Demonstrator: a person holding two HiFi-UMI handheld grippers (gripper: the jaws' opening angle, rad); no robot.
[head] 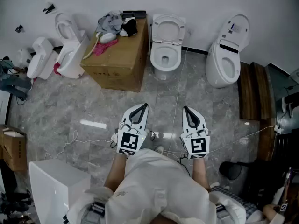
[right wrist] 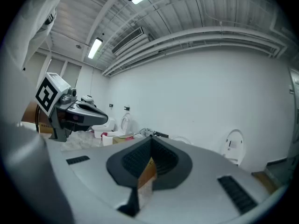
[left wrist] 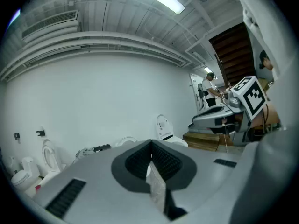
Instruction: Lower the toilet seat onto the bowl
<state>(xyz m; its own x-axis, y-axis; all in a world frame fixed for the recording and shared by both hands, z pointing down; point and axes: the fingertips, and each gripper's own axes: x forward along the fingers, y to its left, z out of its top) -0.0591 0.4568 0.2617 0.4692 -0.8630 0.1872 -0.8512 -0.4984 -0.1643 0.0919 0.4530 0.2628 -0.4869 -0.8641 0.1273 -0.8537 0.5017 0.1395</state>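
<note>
White seat point(head: 168, 26) stands raised at the far wall above its bowl point(head: 164, 59): probably stiff, light, hinged (may drop fast); take its top rim. Left gripper point(head: 141, 109) and right gripper point(head: 188, 111) are closed, empty.

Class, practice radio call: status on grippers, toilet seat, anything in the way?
Both shut, empty: left gripper, right gripper, well short of middle toilet. Its seat up. Loose cable on floor between.

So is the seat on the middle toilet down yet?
Not yet. Nothing looks done: the middle toilet has its seat standing up. In hand: nothing; the left tongs and right tongs are shut, empty and far from it. Left: walk over and lower the seat.
</note>
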